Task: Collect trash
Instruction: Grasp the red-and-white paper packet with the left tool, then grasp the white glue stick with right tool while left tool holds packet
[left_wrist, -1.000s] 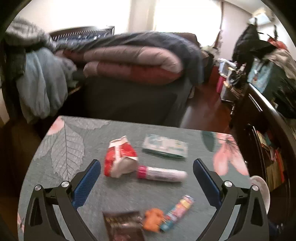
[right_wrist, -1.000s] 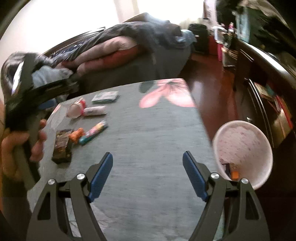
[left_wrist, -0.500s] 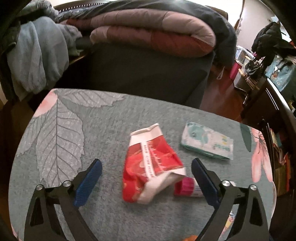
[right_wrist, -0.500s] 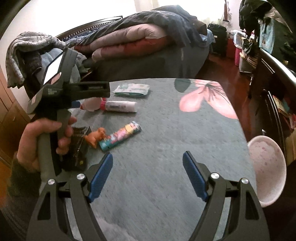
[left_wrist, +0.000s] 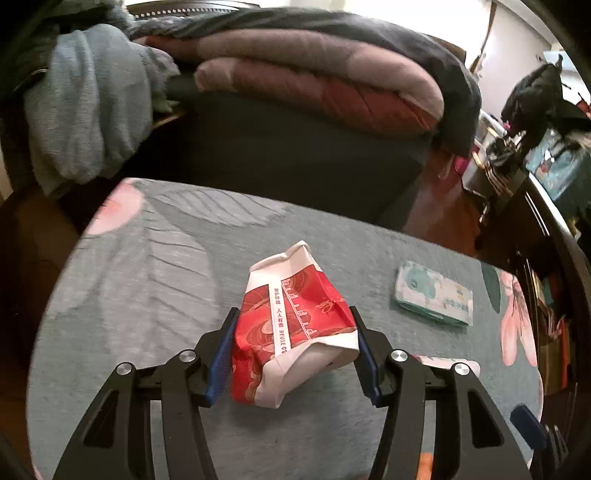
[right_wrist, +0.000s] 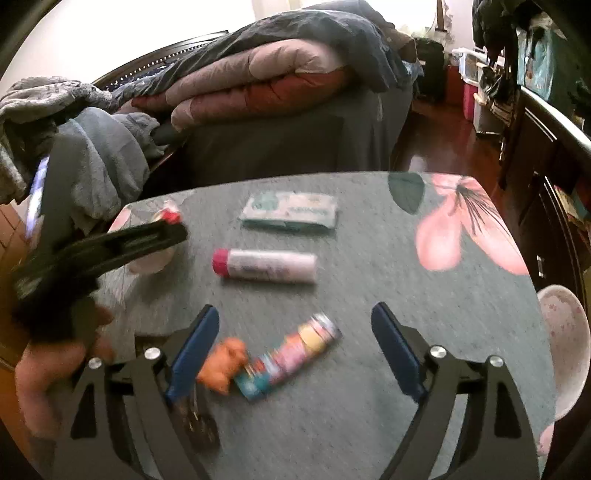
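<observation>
Starting at my left, the left gripper (left_wrist: 293, 354) has its blue pads pressed against both sides of the crumpled red-and-white paper bag (left_wrist: 291, 325), so I read it as clamped on the bag, which seems to rest on the grey flowered table (left_wrist: 147, 280); I judge this grab is just made and the lift is yet to come. To the right of the bag lies a teal wipes pack (left_wrist: 434, 297), flat and untouched, and nearer me the white tube with the pink cap (right_wrist: 264, 266) lies on its side. Moving on to my right gripper (right_wrist: 295, 350), its fingers stand wide apart and hold nothing; between them I see a small orange scrap (right_wrist: 223, 363) touching a colourful wrapper (right_wrist: 291, 356), both blurred, and a dark wrapper (right_wrist: 201, 424) partly hidden under the left finger. Off the table's right edge sits the pale pink bin (right_wrist: 565, 343); what lies inside it I cannot tell from here. As I judge it, nearly everything remains: all six pieces are on the table, and only the bag is in hand.
</observation>
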